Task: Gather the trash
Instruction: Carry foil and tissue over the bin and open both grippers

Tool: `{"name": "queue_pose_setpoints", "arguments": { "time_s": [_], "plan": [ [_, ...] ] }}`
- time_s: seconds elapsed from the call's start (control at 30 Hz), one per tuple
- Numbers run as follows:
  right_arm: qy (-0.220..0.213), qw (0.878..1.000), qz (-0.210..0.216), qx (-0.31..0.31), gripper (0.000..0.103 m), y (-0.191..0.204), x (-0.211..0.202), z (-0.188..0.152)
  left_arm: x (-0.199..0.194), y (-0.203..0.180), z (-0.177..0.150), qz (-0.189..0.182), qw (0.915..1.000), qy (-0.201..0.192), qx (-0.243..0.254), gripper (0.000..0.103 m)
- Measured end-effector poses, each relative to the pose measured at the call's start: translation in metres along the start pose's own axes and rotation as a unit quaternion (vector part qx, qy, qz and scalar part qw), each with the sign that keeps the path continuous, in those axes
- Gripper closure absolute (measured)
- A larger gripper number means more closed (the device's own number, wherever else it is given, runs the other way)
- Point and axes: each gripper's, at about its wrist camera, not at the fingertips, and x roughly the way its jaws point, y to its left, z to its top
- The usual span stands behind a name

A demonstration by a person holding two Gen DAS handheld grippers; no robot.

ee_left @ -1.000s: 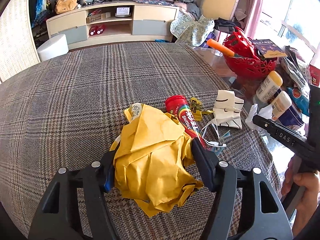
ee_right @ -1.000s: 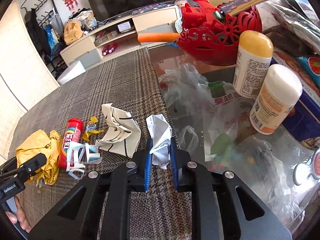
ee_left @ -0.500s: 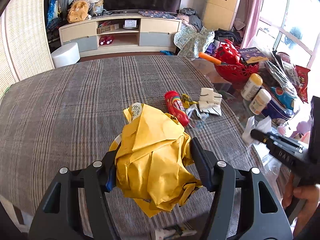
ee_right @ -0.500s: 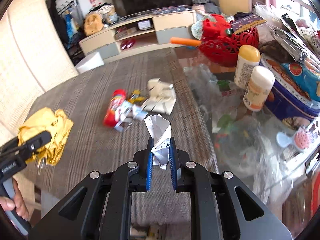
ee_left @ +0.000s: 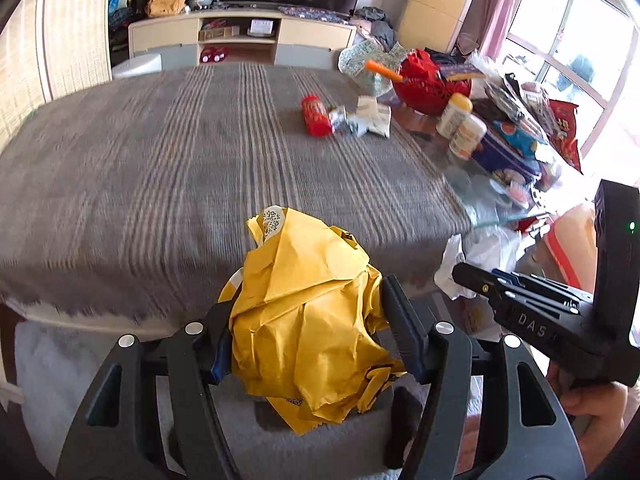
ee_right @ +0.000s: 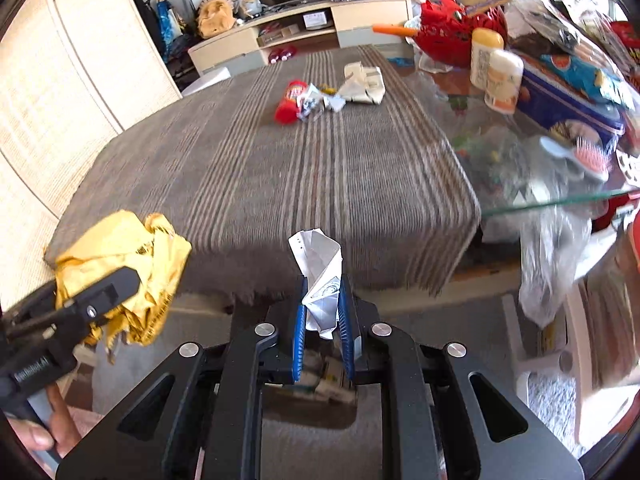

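My left gripper [ee_left: 308, 316] is shut on a crumpled yellow paper bag [ee_left: 304, 312] and holds it off the table's near edge, above the floor. It also shows in the right wrist view [ee_right: 128, 268]. My right gripper [ee_right: 322, 312] is shut on a crumpled white paper scrap [ee_right: 320, 276], also held past the table's near edge. Far back on the checked tablecloth [ee_left: 180, 152] lie a red Skittles tube [ee_left: 315, 115], small foil wrappers [ee_left: 340, 120] and a crumpled white paper [ee_left: 374, 114]. The same pile shows in the right wrist view [ee_right: 320, 98].
A glass table part [ee_right: 520, 168] on the right carries two white bottles [ee_right: 496, 68], a red basket [ee_right: 452, 28], a blue tin [ee_right: 568, 92] and snack bags. A clear plastic bag [ee_right: 552, 256] hangs at its edge. Grey carpet [ee_left: 60, 360] lies below. A TV cabinet [ee_left: 240, 40] stands behind.
Both grippers have pulled back from the trash pile with their pieces, past the table's near edge. The pile now lies far off.
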Motion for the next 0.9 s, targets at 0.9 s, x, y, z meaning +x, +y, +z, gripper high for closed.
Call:
{"name": "queue_pose_setpoints", "arguments": {
  "time_s": [0.9],
  "plan": [
    [0.127,0.992,0.015,0.016,0.084,-0.001,0.110,-0.061,0.138,0.024,-0.092,-0.013,0.9865,0.163,-0.013,0.040]
  ]
}}
